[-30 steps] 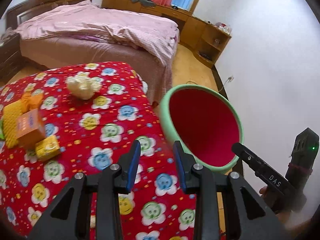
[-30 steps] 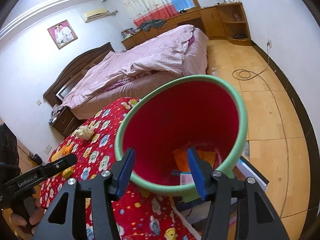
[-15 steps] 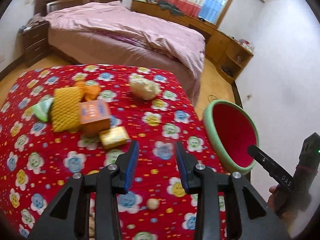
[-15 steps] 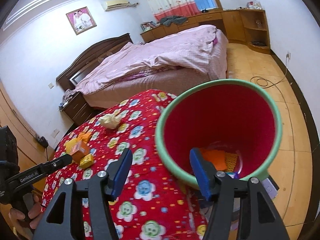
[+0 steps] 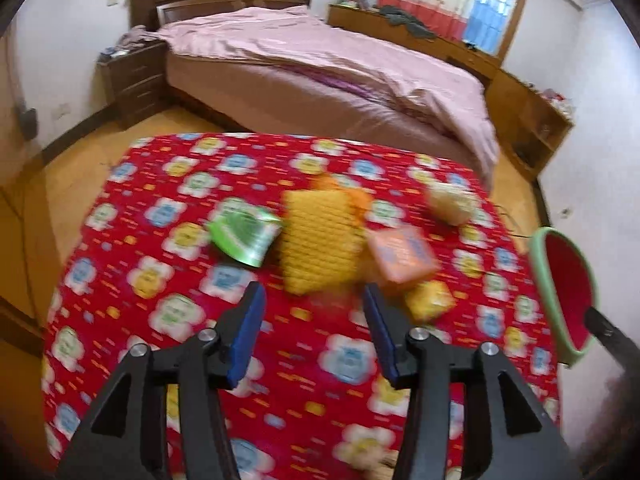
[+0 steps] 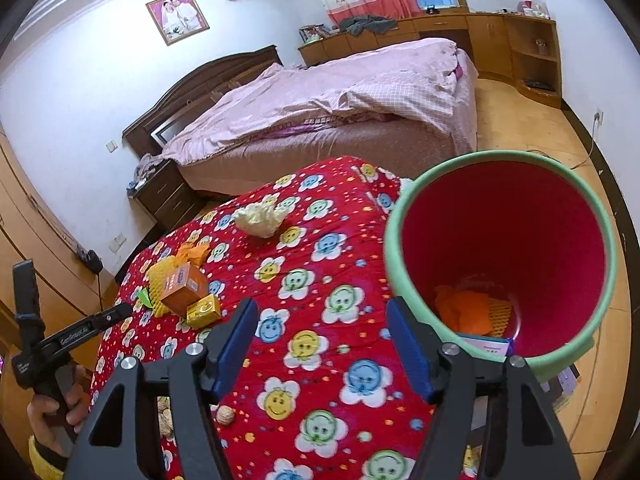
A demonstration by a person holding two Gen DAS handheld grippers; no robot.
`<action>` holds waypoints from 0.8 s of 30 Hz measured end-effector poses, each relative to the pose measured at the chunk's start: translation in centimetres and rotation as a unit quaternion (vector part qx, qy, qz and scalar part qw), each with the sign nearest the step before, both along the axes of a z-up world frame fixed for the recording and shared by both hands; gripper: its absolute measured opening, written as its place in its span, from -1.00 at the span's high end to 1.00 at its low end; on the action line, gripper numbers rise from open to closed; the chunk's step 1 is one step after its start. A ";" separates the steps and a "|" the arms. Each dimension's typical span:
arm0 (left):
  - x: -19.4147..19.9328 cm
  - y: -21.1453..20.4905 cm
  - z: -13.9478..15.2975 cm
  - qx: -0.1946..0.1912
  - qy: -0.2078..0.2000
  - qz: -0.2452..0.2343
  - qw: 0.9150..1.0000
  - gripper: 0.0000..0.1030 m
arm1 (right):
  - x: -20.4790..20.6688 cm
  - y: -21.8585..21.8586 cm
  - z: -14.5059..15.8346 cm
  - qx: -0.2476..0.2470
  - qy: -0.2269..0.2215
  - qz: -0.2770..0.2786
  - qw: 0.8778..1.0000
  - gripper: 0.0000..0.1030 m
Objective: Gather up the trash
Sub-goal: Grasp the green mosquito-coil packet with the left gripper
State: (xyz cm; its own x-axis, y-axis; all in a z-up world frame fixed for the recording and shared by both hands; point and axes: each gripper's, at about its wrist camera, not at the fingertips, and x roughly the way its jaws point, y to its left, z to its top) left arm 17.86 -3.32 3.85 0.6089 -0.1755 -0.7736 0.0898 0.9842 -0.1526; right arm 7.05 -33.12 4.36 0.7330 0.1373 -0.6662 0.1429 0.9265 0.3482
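Trash lies on the red flowered tablecloth (image 5: 168, 264): a green wrapper (image 5: 244, 232), a yellow foam net (image 5: 320, 240), an orange box (image 5: 402, 254), a small yellow box (image 5: 430, 300) and a crumpled pale paper ball (image 5: 450, 202). My left gripper (image 5: 314, 320) is open and empty, just short of the foam net. My right gripper (image 6: 320, 340) is open and empty over the table, beside the red bin with the green rim (image 6: 404, 216). The bin holds orange and yellow trash (image 6: 464, 312). The bin rim (image 5: 546, 292) shows at the right in the left wrist view.
A bed with a pink cover (image 5: 340, 64) stands beyond the table. A nightstand (image 5: 132, 80) is at its left and wooden cabinets (image 5: 532, 120) line the far wall. Walnuts (image 6: 226, 414) lie near the table's front edge. The left gripper's handle (image 6: 68, 336) shows in the right wrist view.
My left gripper has swung left from the bin toward the pile of trash, which now sits in front of it. My right gripper has drawn back from the bin's mouth over the table.
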 end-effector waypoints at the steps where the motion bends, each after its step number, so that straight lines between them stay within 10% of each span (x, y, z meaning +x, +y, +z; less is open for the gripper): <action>1: 0.5 0.6 -0.2 0.007 0.001 0.003 1.000 -0.04 | 0.3 0.4 -0.1 -0.002 0.002 0.001 1.000 -0.36; 10: 5.7 2.9 -3.9 0.063 0.030 -0.026 0.997 -0.06 | 2.8 2.3 -0.7 -0.013 0.023 0.007 1.000 -0.44; 24: 8.9 2.3 -5.6 0.044 0.041 -0.065 0.996 -0.06 | 4.8 2.7 -2.6 -0.014 0.057 0.005 0.998 -0.44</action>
State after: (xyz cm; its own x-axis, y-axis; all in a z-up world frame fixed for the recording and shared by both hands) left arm 26.77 -0.98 -1.72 0.5201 -0.1787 -0.8352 0.2080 0.9749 -0.0791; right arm 11.88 -30.45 1.79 0.6516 0.1240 -0.7484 0.1712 0.9371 0.3043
